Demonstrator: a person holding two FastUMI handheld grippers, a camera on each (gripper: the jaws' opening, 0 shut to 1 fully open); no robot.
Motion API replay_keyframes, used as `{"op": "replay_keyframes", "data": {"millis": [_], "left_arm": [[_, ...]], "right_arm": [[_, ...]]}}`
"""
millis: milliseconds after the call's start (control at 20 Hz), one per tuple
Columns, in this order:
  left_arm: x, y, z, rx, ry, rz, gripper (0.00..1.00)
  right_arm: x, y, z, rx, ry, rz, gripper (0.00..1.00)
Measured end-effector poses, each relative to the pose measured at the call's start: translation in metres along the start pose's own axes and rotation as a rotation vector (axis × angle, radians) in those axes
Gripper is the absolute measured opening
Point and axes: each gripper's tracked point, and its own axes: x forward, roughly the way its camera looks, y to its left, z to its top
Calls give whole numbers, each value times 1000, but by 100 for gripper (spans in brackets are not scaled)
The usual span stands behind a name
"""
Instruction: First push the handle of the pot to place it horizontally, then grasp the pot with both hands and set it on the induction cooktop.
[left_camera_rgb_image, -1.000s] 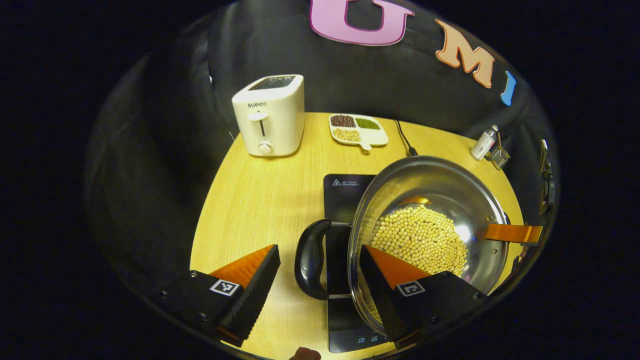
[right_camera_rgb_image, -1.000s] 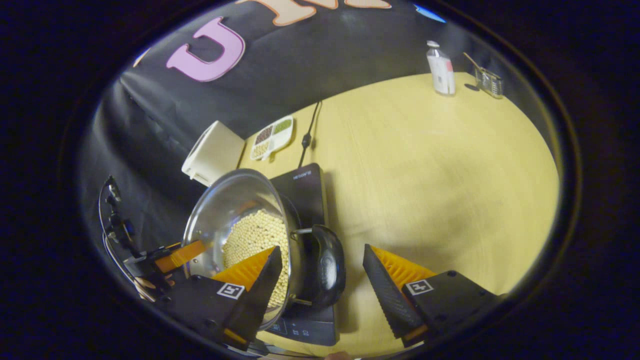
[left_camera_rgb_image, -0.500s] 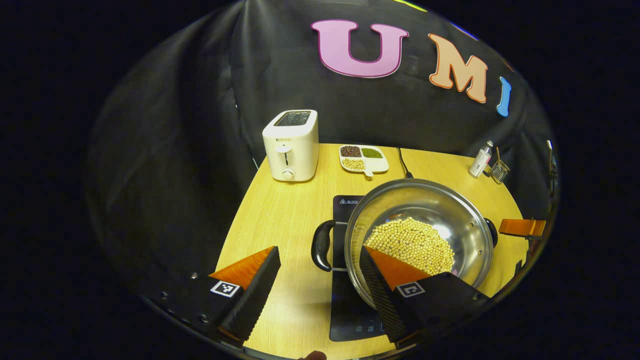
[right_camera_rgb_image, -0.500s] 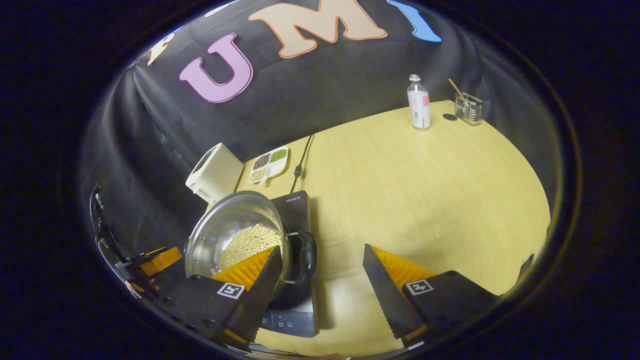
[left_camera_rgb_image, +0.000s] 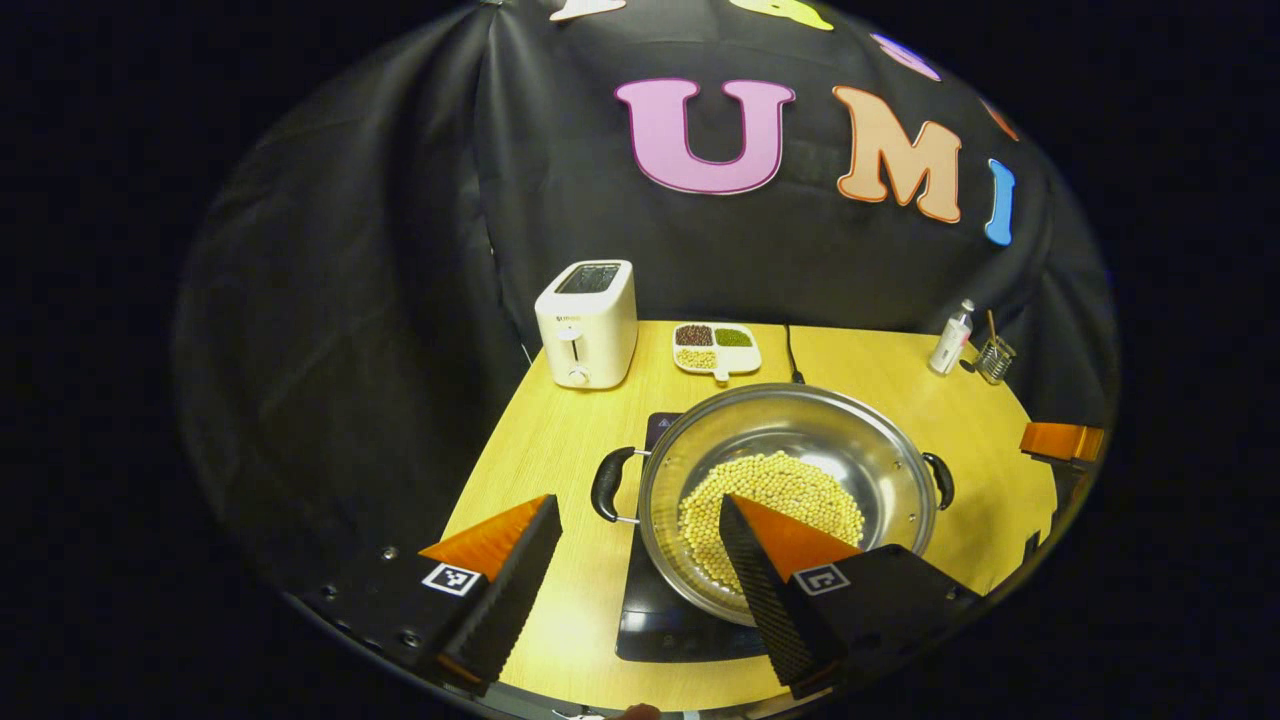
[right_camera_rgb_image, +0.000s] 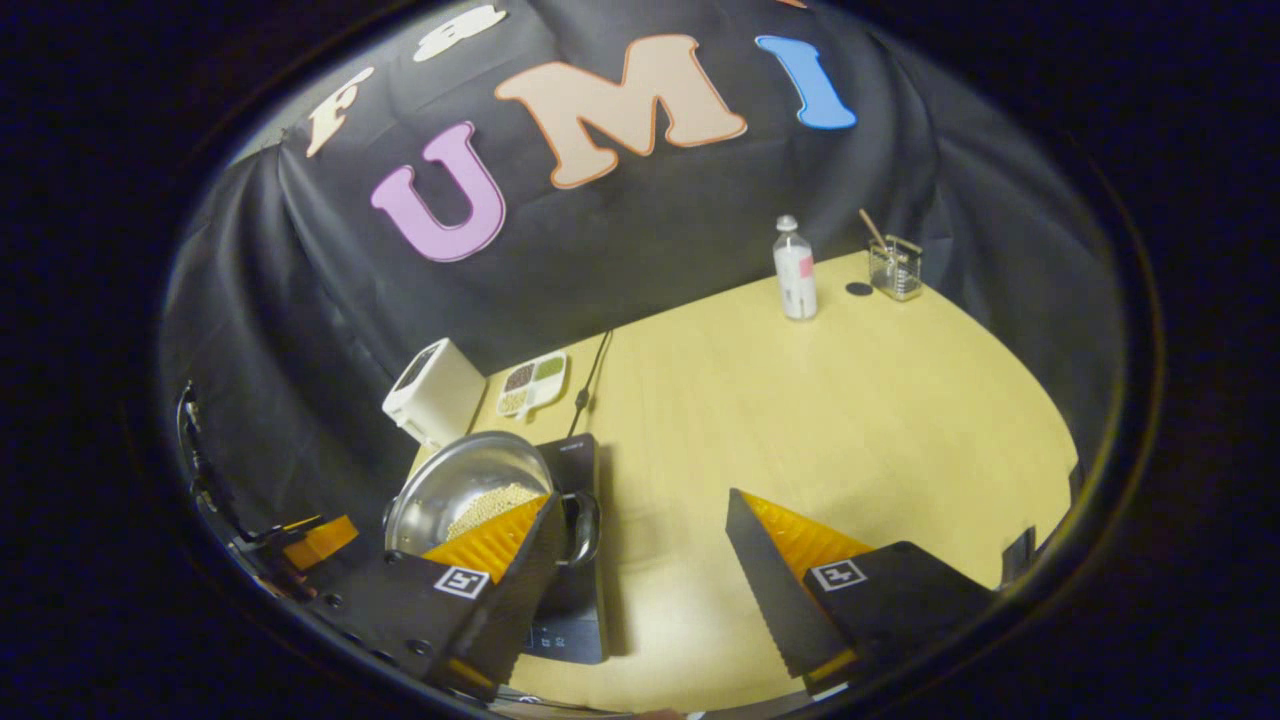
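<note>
Steel pot (left_camera_rgb_image: 880, 455) of pale beans (left_camera_rgb_image: 770, 495), two black handles, on cooktop (left_camera_rgb_image: 650, 625)

Cooktop (left_camera_rgb_image: 655, 625): you see its near part; the pot (left_camera_rgb_image: 800, 430) hides the rest.
Pot, right gripper view: your finger (right_camera_rgb_image: 500, 545) hides its near rim.

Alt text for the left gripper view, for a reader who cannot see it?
A steel pot of soybeans sits on a black induction cooktop, beyond the open left claw. A white toaster stands at the back of the wooden table.
</note>
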Motion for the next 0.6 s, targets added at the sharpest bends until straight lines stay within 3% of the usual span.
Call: {"op": "replay_keyframes", "data": {"millis": [50, 100, 200, 250, 350, 400, 450, 500, 550, 600], "left_arm": [[-7, -8, 3, -3, -8, 2, 97], [-13, -17, 8, -7, -17, 5, 98], [-28, -35, 20, -15, -53, 15, 97], [-38, -45, 25, -21, -75, 26, 97], [-57, -68, 40, -41, -124, 59, 97], [-68, -81, 46, -56, -146, 74, 97], [-77, -95, 51, -70, -167, 85, 97], [-87, -111, 58, -92, -191, 92, 100], [-96, -127, 63, -114, -215, 92, 94], [-103, -142, 70, -136, -238, 89, 97]], "right_arm": [[-6, -4, 9, -12, -23, 0, 92], [-12, -9, 19, -24, -45, 5, 100], [-25, -17, 39, -38, -76, 35, 100], [-31, -21, 50, -48, -92, 56, 93], [-40, -38, 72, -82, -113, 85, 93], [-44, -48, 82, -94, -120, 87, 100], [-48, -59, 95, -107, -133, 97, 100], [-54, -67, 108, -115, -151, 109, 92], [-59, -75, 120, -123, -168, 120, 92], [-65, -85, 132, -135, -186, 131, 92]]}}
